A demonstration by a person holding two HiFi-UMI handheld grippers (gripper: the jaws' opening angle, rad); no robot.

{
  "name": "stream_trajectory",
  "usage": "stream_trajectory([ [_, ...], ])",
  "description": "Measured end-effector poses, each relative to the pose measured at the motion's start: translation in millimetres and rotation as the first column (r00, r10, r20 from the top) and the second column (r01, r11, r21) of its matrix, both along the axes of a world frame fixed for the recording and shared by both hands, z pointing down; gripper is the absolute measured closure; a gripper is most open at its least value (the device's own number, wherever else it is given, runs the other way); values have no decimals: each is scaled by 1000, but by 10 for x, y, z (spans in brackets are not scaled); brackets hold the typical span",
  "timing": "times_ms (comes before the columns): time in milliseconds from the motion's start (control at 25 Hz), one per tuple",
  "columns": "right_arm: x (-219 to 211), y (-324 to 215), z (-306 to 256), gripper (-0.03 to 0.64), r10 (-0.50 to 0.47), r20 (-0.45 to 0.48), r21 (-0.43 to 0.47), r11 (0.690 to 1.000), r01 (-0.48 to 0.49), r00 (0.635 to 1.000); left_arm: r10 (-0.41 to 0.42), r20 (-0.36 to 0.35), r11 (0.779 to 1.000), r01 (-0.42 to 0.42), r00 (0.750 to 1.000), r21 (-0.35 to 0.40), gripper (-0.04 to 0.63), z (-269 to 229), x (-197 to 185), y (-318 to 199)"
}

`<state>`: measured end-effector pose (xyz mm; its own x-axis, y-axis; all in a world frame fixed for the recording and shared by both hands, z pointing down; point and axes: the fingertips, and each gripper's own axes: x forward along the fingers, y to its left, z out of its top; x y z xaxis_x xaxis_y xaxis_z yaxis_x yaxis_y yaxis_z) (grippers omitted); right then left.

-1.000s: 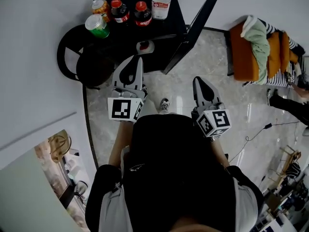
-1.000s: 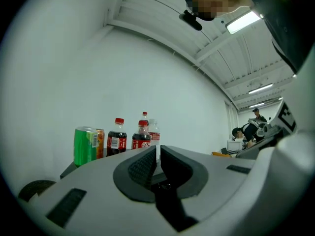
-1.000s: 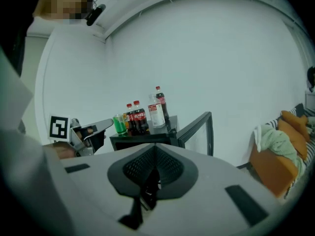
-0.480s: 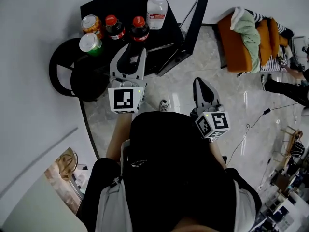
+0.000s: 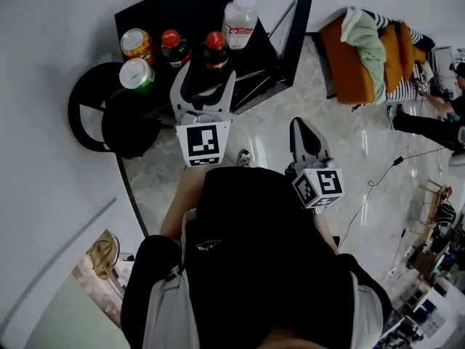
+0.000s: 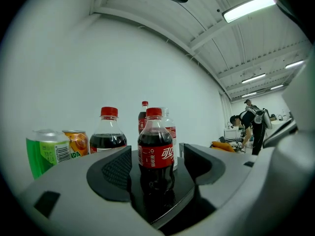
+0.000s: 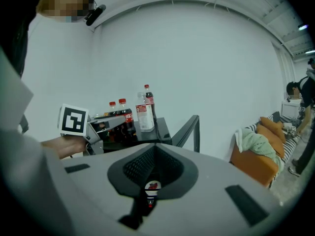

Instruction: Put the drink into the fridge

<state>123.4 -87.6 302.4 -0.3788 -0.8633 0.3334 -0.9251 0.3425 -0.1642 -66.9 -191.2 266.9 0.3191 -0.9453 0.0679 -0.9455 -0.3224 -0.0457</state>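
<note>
Close to torso, right gripper was fully closed, holding nothing. Ahead, left gripper was at black table edge, jaws opening, cola bottle upright between them, pads clear of it. Beyond: second cola bottle, clear bottle, two cans.

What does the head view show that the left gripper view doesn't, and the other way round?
Only the head view: the person's black top, the shut right gripper and the pale glossy floor.
Only the left gripper view: the ceiling strip light, and the drinks seen side-on.
Both: the left gripper, its jaws opening either side of the red-capped dark cola bottle without pressing it, plus the black table, green can, orange can and clear plastic bottle.
</note>
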Motion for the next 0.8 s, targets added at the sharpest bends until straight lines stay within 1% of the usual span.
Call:
stream_trajectory([
  [280,-52,-2,27,603,20,2,-4,1000,-20,1000,-10,4,1000,10,1000,-27,256,75,30,-161],
  [520,-1,-3,21,603,51,0,-3,999,-51,999,27,13,999,-27,1000,-34,253,134,108,-237],
  [800,-32,-20,43,603,59,6,-9,998,-59,998,44,18,999,-44,999,-26,250,139,130,-311],
])
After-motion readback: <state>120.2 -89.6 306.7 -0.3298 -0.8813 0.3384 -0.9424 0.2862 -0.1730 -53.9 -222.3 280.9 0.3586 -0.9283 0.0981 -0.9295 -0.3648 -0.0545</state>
